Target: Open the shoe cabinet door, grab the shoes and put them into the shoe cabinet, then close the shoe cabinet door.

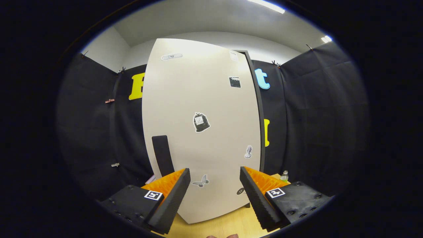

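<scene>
A tall off-white shoe cabinet stands upright just ahead of my fingers. Its door faces me, looks closed and carries several small stickers. A dark vertical handle sits low on the door's left side, just above and beyond my left finger. My gripper is open, fingers spread wide with nothing between them, pointing at the lower part of the door.
The cabinet stands on a light wooden surface. A small clear bottle stands on that surface to the right of the cabinet, beyond my right finger. Black cloth walls close in on the left, right and behind.
</scene>
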Action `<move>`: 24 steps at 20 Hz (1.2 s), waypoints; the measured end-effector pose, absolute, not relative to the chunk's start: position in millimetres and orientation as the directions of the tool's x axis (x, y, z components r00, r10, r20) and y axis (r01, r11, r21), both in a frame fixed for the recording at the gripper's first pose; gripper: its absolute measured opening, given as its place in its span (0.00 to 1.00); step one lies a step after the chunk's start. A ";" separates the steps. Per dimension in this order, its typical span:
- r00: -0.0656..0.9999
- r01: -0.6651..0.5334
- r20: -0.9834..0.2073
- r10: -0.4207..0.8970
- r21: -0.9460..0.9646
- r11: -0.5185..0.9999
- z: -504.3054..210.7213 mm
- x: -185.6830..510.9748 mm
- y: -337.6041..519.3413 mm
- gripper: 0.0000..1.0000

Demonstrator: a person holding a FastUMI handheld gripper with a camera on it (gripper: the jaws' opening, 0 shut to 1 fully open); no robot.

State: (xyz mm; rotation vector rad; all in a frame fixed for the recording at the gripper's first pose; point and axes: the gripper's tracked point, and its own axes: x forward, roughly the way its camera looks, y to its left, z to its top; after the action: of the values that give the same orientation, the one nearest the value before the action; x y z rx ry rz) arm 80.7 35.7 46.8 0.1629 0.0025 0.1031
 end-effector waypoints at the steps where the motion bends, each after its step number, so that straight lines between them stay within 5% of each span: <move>1: 0.995 -0.103 0.007 0.104 0.162 0.981 46.1 78.2 35.7 0.98; 24: 0.997 -0.080 0.006 0.080 0.117 0.990 35.8 53.5 -4.2 0.98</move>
State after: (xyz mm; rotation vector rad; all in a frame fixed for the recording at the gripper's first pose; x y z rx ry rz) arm 53.5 -4.2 35.8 0.1176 -0.0012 0.0802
